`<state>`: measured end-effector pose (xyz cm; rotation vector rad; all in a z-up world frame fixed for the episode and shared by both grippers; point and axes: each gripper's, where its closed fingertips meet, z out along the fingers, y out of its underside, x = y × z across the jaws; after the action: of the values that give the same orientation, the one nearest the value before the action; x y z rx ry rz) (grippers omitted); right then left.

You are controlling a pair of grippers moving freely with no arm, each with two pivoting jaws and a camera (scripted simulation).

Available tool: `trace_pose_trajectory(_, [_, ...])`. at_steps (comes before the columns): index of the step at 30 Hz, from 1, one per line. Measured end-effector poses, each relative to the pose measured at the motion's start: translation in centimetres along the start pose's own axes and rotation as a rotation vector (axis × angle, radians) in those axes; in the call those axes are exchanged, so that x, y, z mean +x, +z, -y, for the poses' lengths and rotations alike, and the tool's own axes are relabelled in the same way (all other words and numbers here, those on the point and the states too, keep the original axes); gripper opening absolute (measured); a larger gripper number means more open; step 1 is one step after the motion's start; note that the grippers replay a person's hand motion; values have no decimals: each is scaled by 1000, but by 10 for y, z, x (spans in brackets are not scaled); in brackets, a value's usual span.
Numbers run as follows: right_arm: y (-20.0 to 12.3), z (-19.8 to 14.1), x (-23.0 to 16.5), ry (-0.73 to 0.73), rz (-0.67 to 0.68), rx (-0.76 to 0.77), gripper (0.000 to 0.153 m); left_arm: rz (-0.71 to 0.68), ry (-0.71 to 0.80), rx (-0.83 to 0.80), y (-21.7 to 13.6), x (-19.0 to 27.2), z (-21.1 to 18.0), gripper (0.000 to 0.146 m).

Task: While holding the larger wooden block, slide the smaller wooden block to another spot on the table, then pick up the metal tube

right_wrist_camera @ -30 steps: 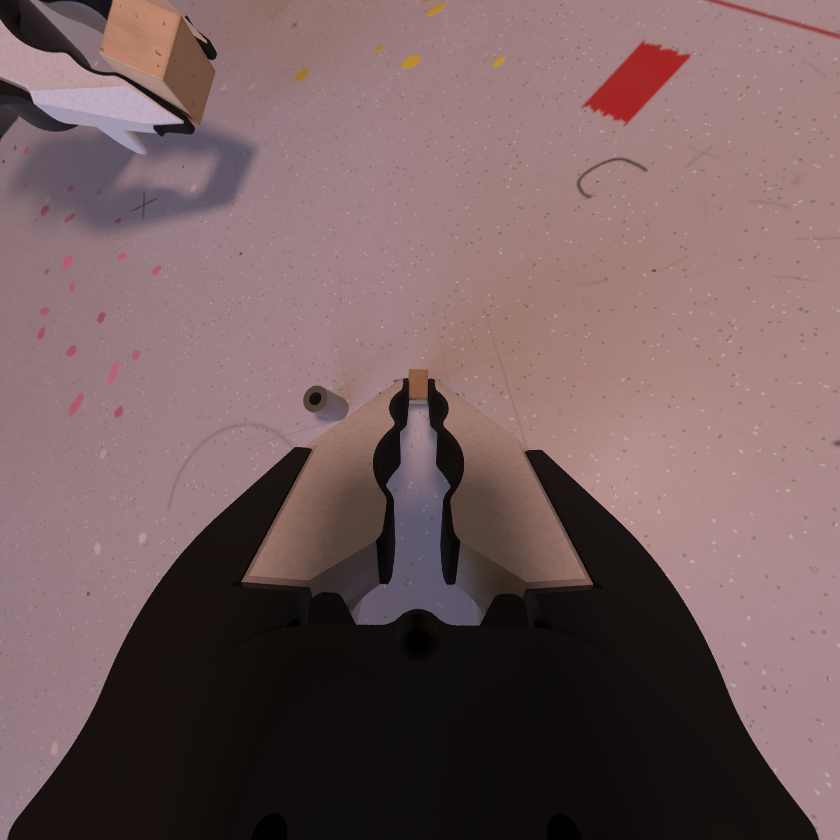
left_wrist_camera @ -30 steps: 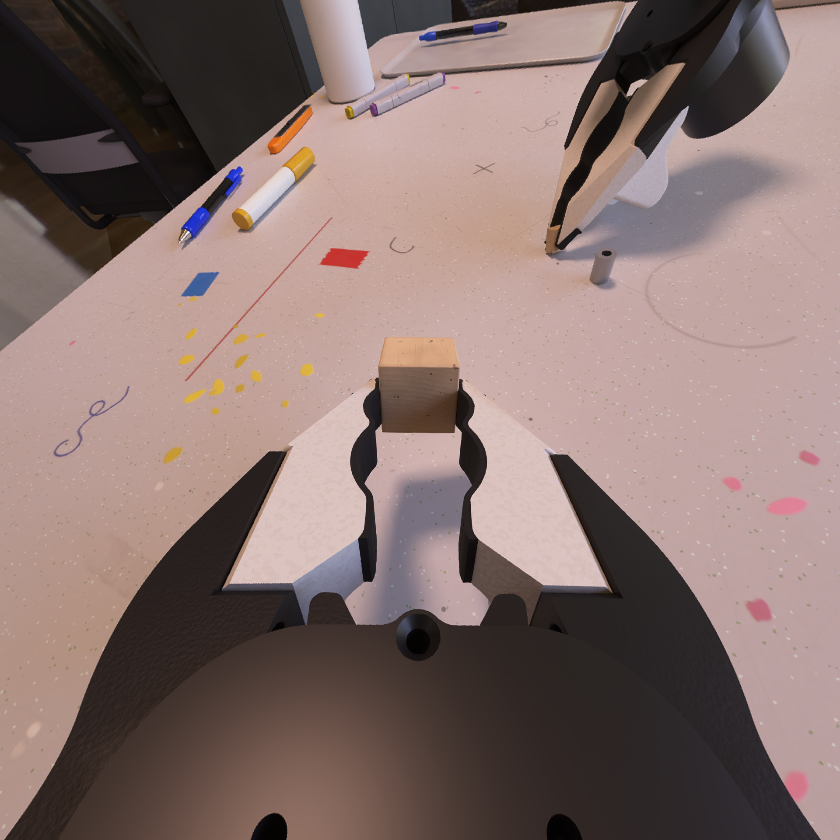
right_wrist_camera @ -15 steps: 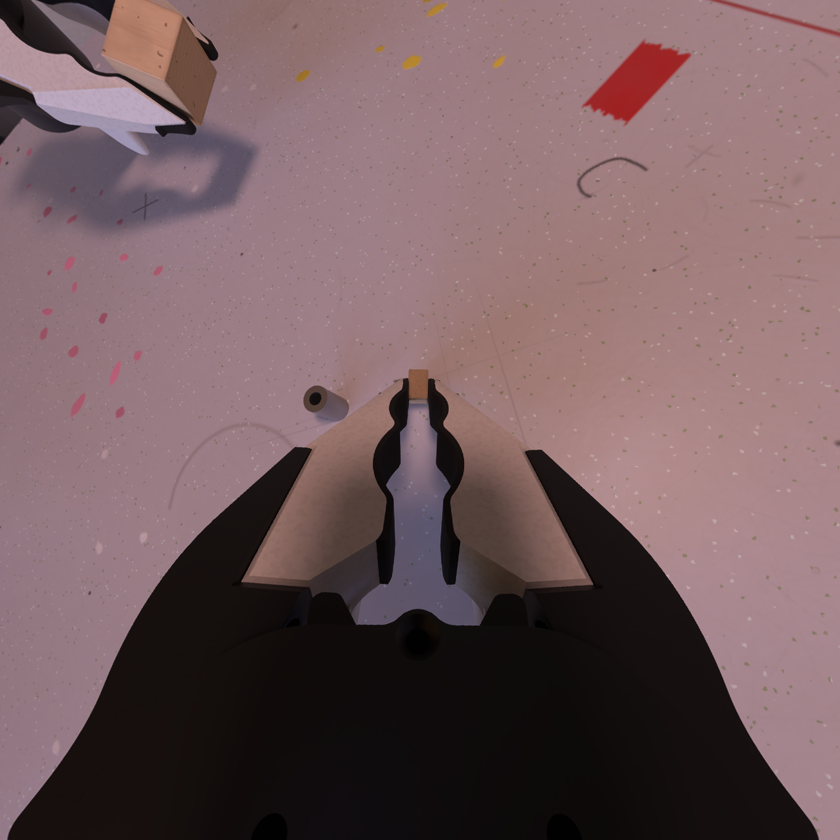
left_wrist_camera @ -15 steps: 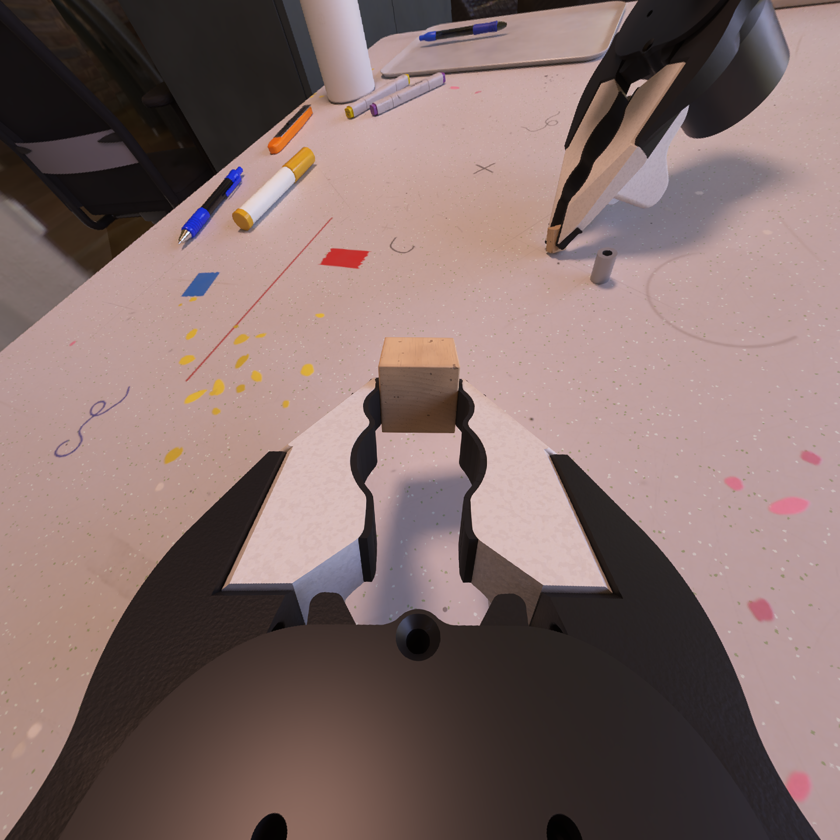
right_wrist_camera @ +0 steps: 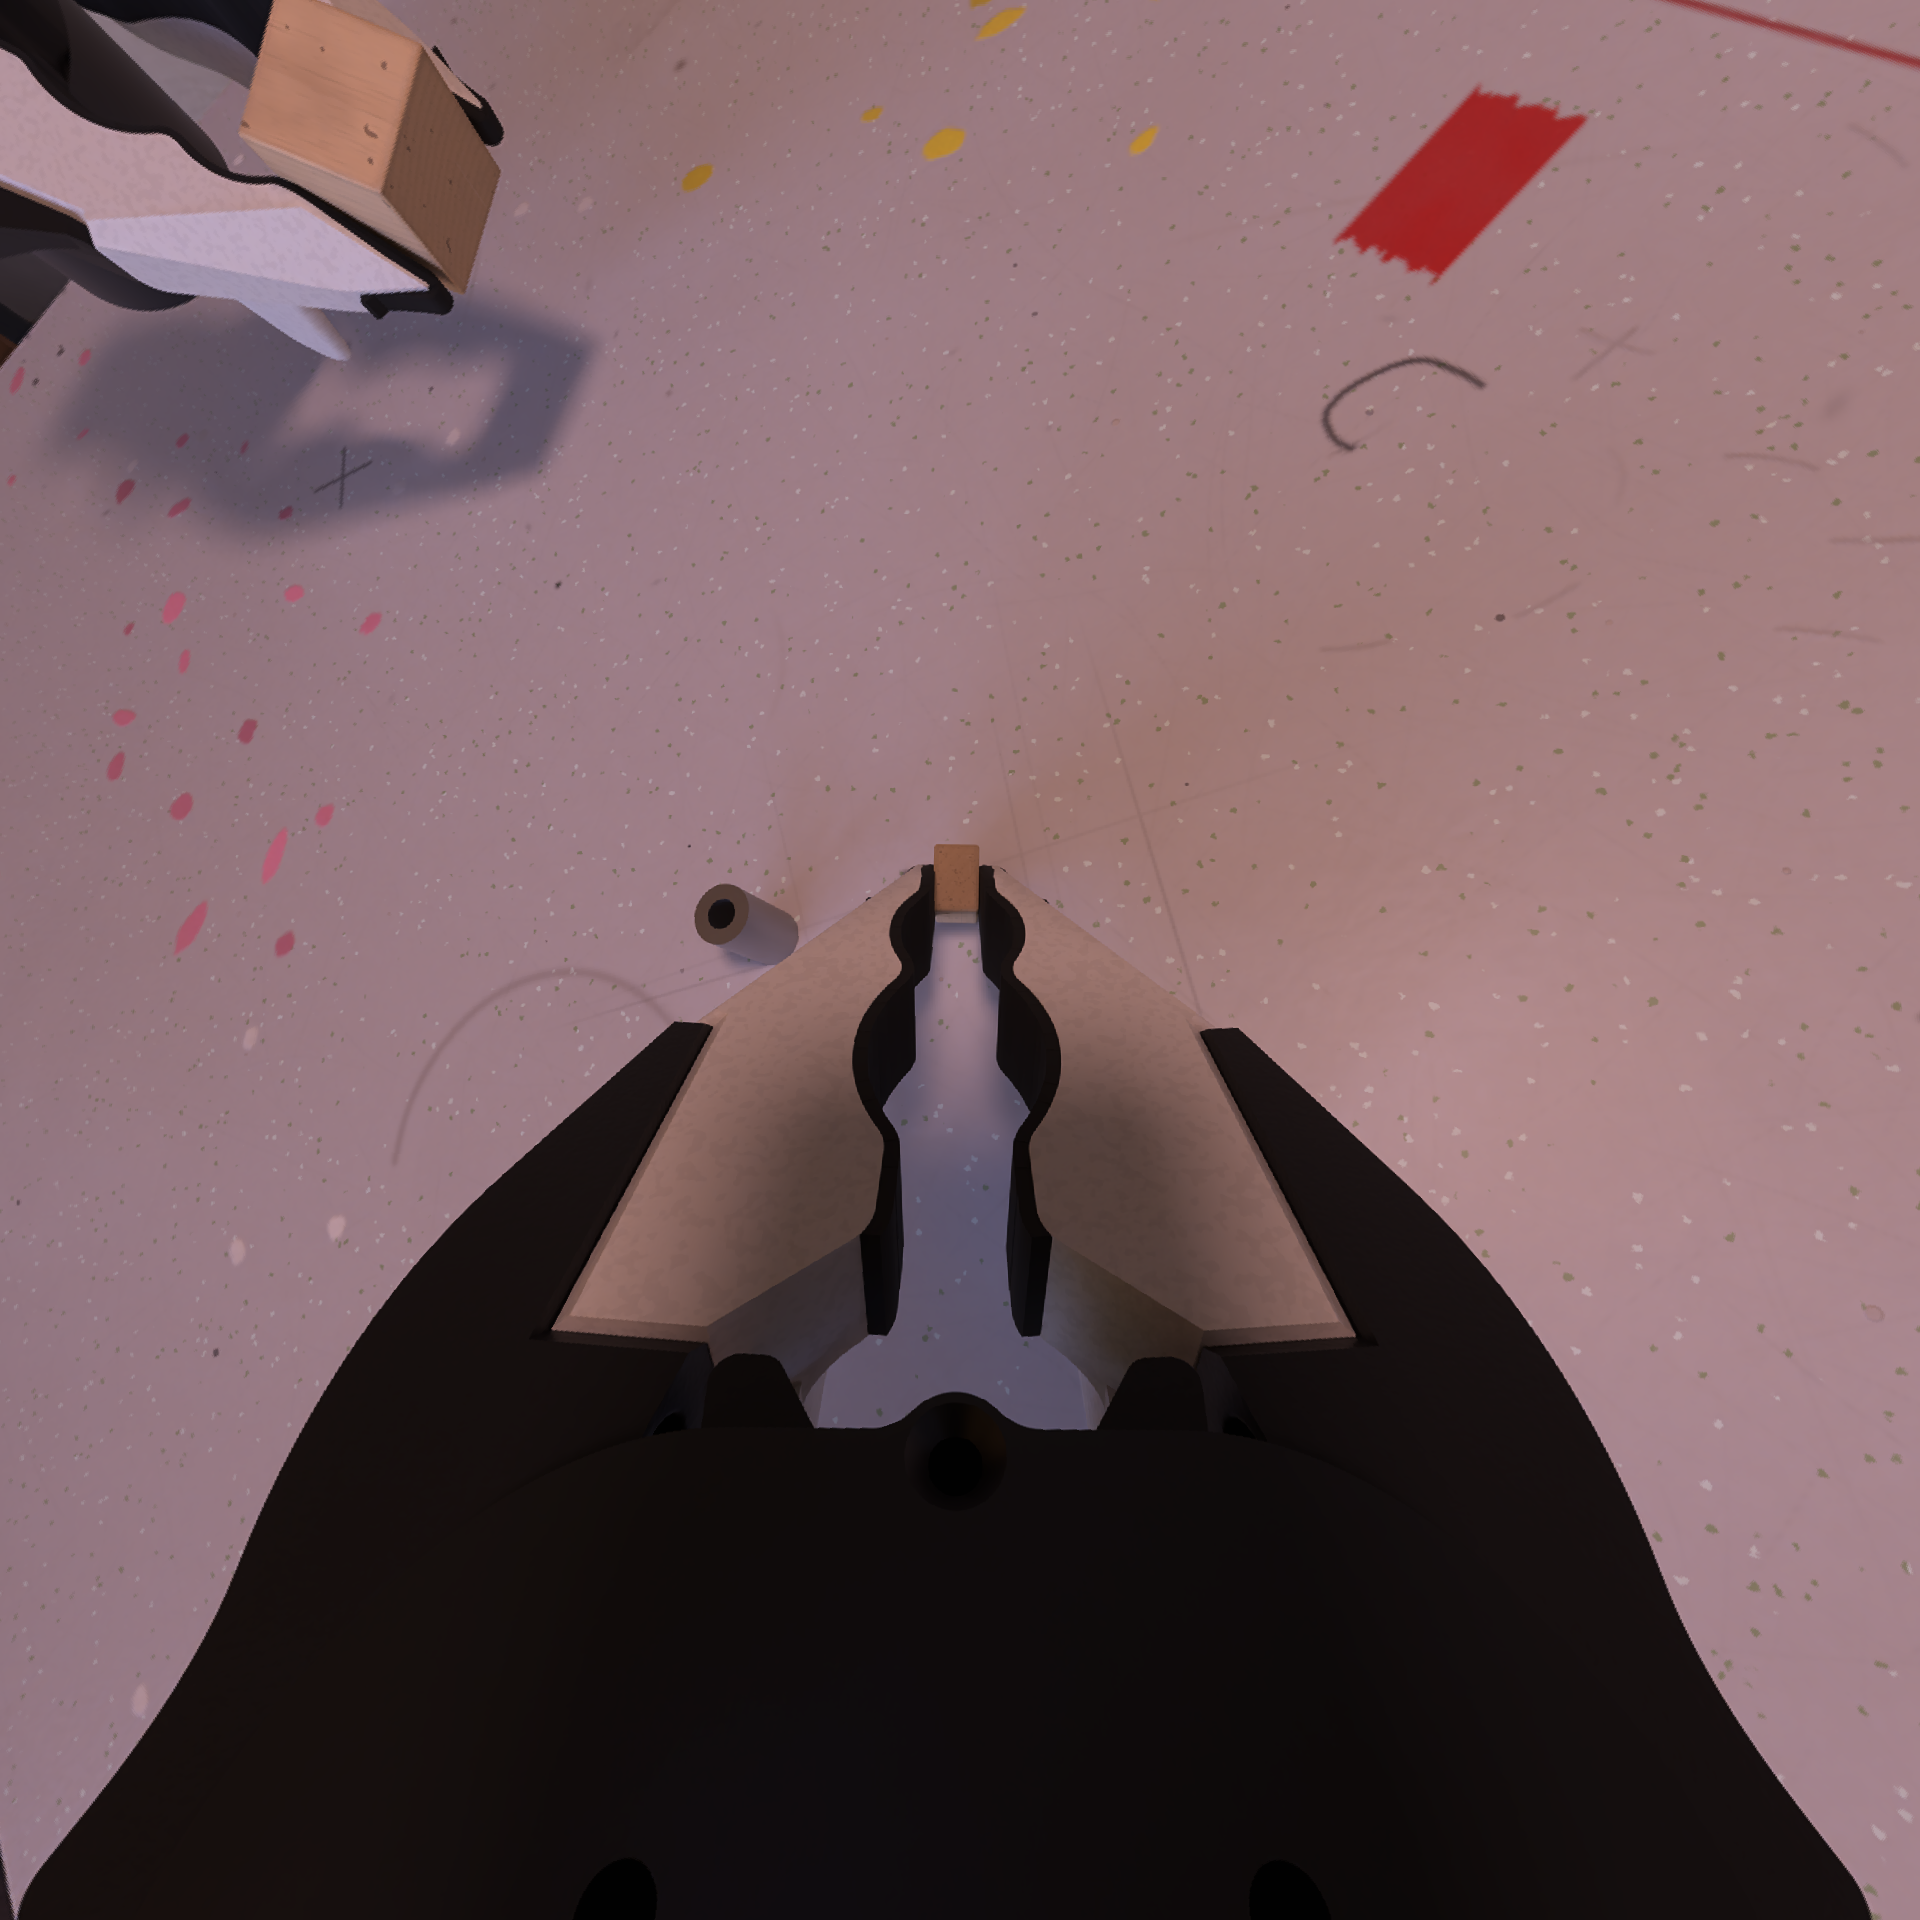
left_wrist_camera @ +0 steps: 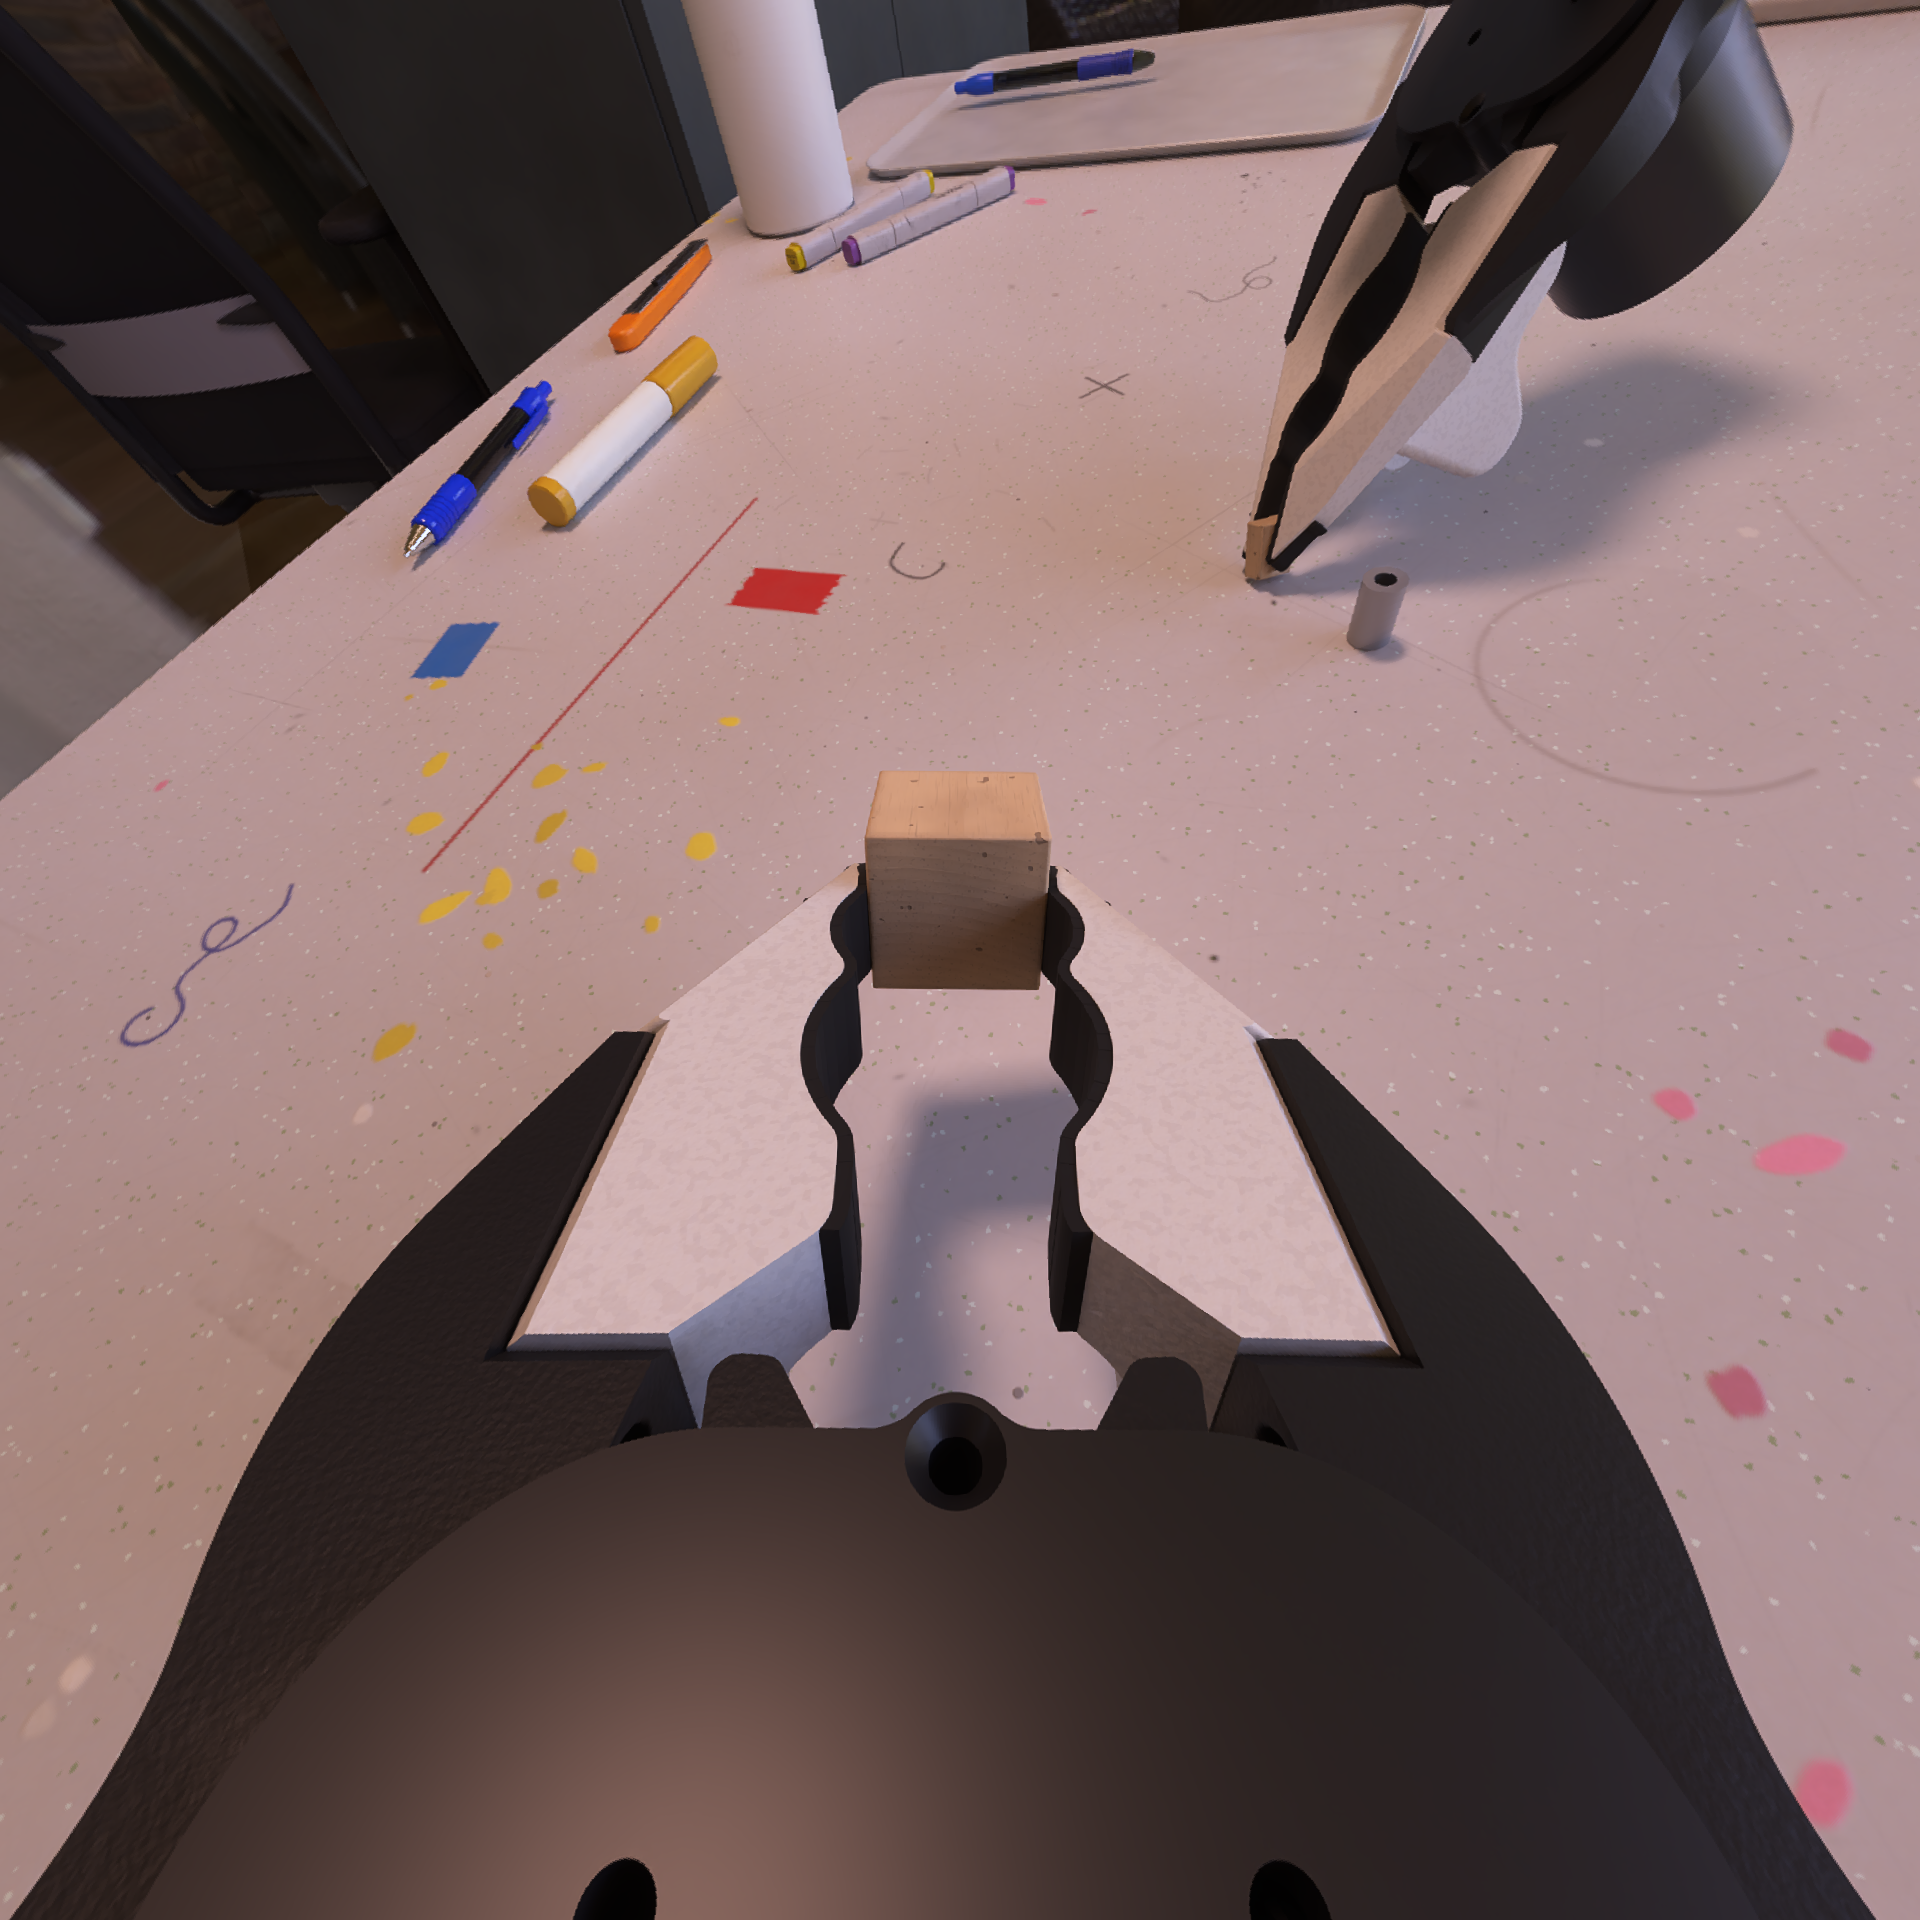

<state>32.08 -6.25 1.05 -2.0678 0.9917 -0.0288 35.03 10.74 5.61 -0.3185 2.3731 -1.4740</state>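
My left gripper (left_wrist_camera: 956, 914) is shut on the larger wooden block (left_wrist_camera: 956, 883) and holds it above the table; block and gripper also show in the right wrist view (right_wrist_camera: 364, 125) at top left. My right gripper (right_wrist_camera: 956, 883) is shut on the smaller wooden block (right_wrist_camera: 956, 878), tips down at the table surface; in the left wrist view the small block (left_wrist_camera: 1258, 548) sits at those tips. The grey metal tube (left_wrist_camera: 1375, 611) stands upright just right of them, and left of my right fingers in the right wrist view (right_wrist_camera: 740, 921).
Pens and markers (left_wrist_camera: 621, 431) lie along the table's left edge, by a white roll (left_wrist_camera: 774, 114). A grey tray (left_wrist_camera: 1164, 104) with a pen is at the back. Red (left_wrist_camera: 785, 590) and blue (left_wrist_camera: 455, 650) tape patches and paint spots mark the tabletop.
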Motion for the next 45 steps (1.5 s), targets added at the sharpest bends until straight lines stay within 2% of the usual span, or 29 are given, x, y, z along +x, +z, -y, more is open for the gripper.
trace_pose_trajectory(11, [2, 2, -1, -7, 7, -3, 8, 0, 1, 0, 0, 0, 0, 32])
trace_pose_trajectory(25, [16, 14, -10, -104, 48, -7, 8, -5, -6, 0, 0, 0, 0, 32])
trace_pose_trajectory(35, [14, 11, -7, -192, -6, -31, 8, -9, -19, 0, 0, 0, 0, 32])
trace_pose_trajectory(43, [11, 7, -7, -176, 7, -39, 8, -9, -17, 0, 0, 0, 0, 32])
trace_pose_trajectory(45, [10, 7, -6, -165, 6, -36, 13, -9, -15, 0, 0, 0, 0, 32])
